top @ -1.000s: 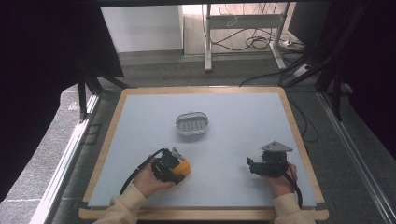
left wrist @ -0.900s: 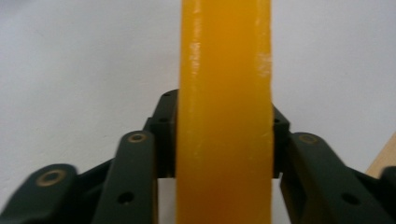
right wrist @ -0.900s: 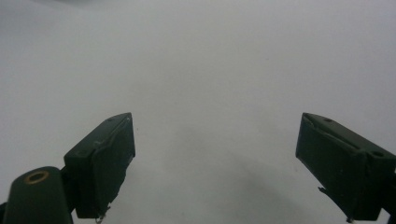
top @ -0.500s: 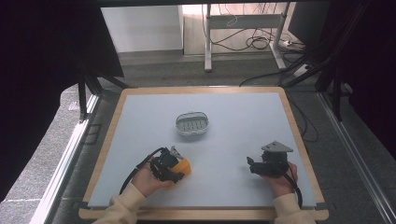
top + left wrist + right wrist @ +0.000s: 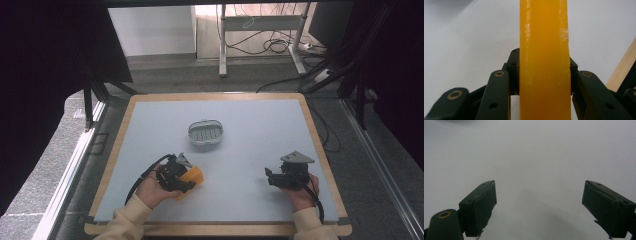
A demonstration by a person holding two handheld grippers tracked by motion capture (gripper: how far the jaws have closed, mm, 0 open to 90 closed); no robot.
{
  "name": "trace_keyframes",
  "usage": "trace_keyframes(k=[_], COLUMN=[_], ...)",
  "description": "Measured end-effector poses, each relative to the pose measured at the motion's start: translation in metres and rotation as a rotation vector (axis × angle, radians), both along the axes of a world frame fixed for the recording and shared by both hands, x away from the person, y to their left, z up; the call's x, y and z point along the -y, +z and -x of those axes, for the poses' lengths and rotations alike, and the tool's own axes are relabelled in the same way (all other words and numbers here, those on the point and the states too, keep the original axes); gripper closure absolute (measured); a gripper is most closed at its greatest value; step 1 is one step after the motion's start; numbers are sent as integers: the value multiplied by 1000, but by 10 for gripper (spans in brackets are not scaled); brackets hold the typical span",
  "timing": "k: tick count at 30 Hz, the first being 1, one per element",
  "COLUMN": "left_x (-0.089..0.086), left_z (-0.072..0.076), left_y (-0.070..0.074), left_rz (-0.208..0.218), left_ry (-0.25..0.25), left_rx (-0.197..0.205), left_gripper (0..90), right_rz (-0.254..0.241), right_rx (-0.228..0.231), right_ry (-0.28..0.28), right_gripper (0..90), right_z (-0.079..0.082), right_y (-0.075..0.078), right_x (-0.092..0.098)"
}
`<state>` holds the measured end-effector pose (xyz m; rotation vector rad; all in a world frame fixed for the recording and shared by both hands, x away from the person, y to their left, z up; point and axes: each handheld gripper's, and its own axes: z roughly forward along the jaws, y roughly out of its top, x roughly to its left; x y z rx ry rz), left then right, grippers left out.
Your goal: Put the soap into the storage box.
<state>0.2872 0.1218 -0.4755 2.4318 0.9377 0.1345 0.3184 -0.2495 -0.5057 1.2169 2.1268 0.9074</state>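
Clamping an orange block, the left gripper sits at the near left of the worktop, held by the left hand. In the left gripper view the block stands between the two black jaws, its flat sides pressed by a pad on each side, and it runs up past the jaws and out of the top of the view. The jaws have just been closing, with the block between them. From the high view the block sticks out of the gripper toward the right, away from the hand, and lies low over the pale surface; whether it touches the worktop I cannot tell.

At the near right, the right gripper is held by the right hand, a grey three-cornered plate on top. Its jaws stand wide apart in the right gripper view, with bare pale surface between them.

A small oval basket sits near the middle of the worktop, beyond both grippers and well apart from the block. A wooden rim runs around the worktop.
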Motion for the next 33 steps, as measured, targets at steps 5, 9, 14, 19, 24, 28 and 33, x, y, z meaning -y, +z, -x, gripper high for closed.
trace_keyframes(k=[5,9,14,19,24,28,33], left_x=[-3,-3,-2,-3,-4,-5,-9], left_z=[-3,-6,-8,-10,-13,-15,-23], left_y=[6,9,13,16,20,22,25], left_rz=[11,17,20,26,31,39,44], left_ry=[-13,-19,-30,-32,-42,-43,-40], left_rx=[7,12,16,22,22,26,23], left_gripper=[617,617,617,617,617,618,618], right_rz=[-3,-5,-8,-11,-10,-10,-13], right_rx=[4,6,9,10,9,8,17], right_ry=[-7,-9,-14,-18,-16,-14,4], right_gripper=[125,125,125,125,125,125,125], right_z=[1,1,1,1,1,1,2], right_y=[1,2,2,3,3,2,2], right_x=[1,2,5,7,6,6,5])
